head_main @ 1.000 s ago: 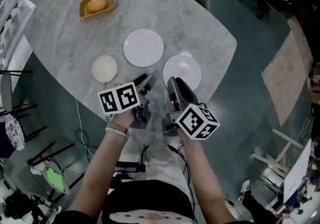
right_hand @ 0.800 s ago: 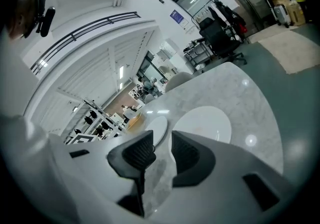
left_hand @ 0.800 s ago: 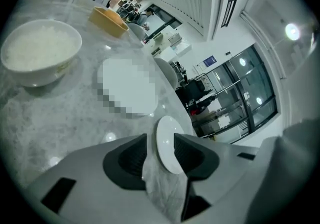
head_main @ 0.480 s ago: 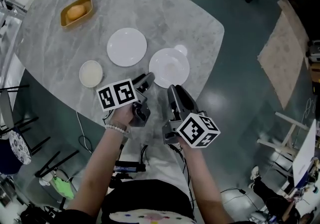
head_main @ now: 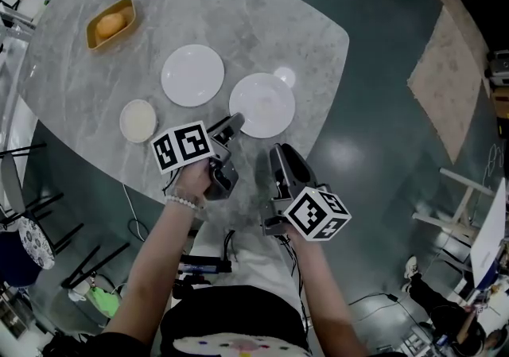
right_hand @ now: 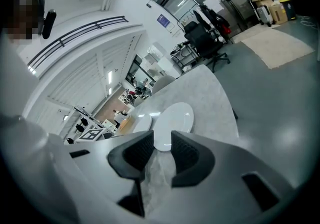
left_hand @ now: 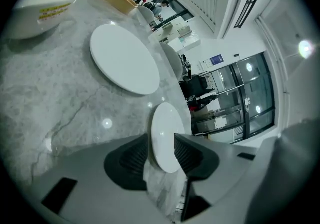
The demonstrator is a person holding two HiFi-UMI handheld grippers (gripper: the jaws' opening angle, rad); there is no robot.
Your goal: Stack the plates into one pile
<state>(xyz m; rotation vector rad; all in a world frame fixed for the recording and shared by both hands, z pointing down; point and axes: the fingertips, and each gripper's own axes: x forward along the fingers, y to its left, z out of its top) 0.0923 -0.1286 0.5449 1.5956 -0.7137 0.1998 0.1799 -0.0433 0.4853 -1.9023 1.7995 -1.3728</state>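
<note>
Furthest left sits a small bowl (head_main: 138,120), then the first white plate (head_main: 192,75), flat on the desk (head_main: 262,5). Your left gripper (head_main: 233,125) comes next, its fingers spread wide and empty. The second white plate (head_main: 262,104) lies just beyond their tips, up and to the right, its near rim close to them. Your right gripper (head_main: 278,155) hangs further back from that same rim, fingers apart but closing on nothing. The two plates lie side by side, not touching, unstacked. Round and flat, the second plate offers only its rim, and your left hand is the nearer one to take it
</note>
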